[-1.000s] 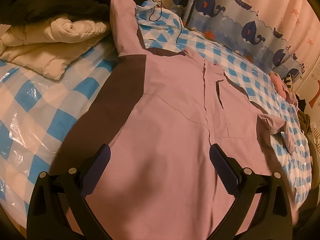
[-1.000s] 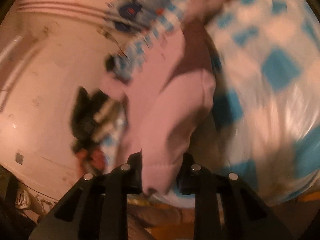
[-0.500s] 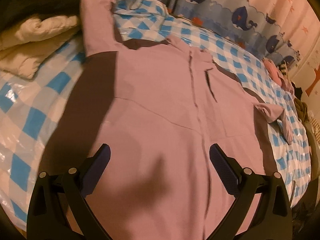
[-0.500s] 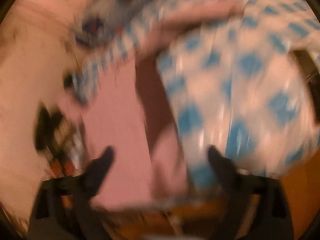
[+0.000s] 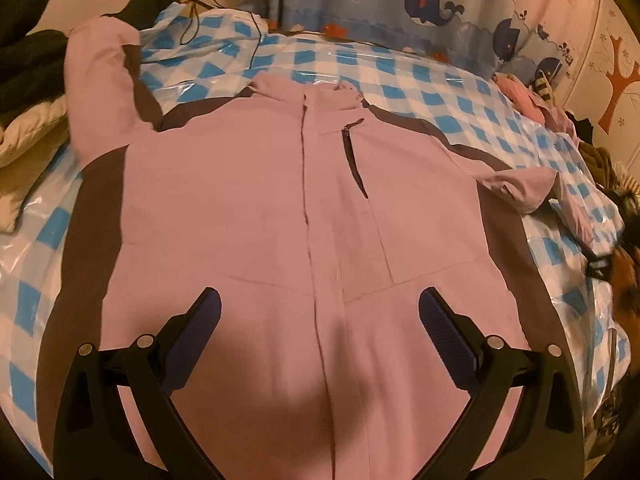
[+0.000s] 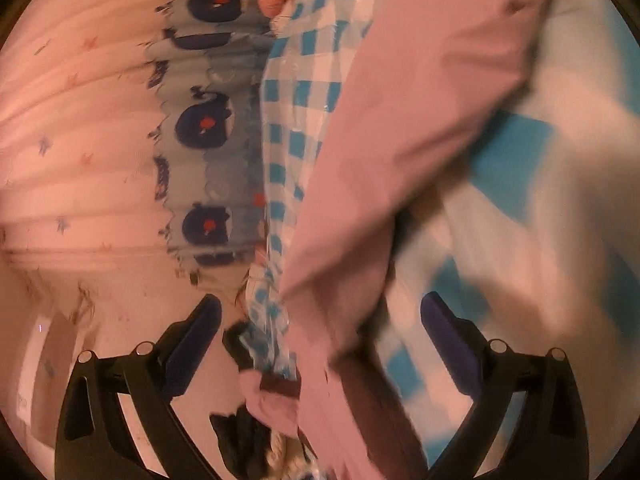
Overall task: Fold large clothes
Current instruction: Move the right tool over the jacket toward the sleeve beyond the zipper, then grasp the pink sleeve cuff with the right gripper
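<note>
The pink fleece jacket point(image 5: 248, 200) is being laid flat on the bed point(image 5: 400, 76), ahead of both wide-open, empty tongs: left tongs point(image 5: 319, 334), right tongs point(image 6: 320, 332). Next, 1 sleeve point(image 6: 420, 120) is probably being folded inward.

Clothes piles point(image 5: 28, 92) flanking the spread jacket point(image 5: 248, 200)

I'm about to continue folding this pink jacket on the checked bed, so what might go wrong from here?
1. The pink fleece jacket with dark side panels has one sleeve running up toward the heap of cream and black bedding; folding it in may drag that along.
2. The glossy blue-and-white checked plastic cover looks slick, so the jacket could slide.
3. Both the left gripper and right gripper are open, holding nothing; the other sleeve lies bunched.
</note>
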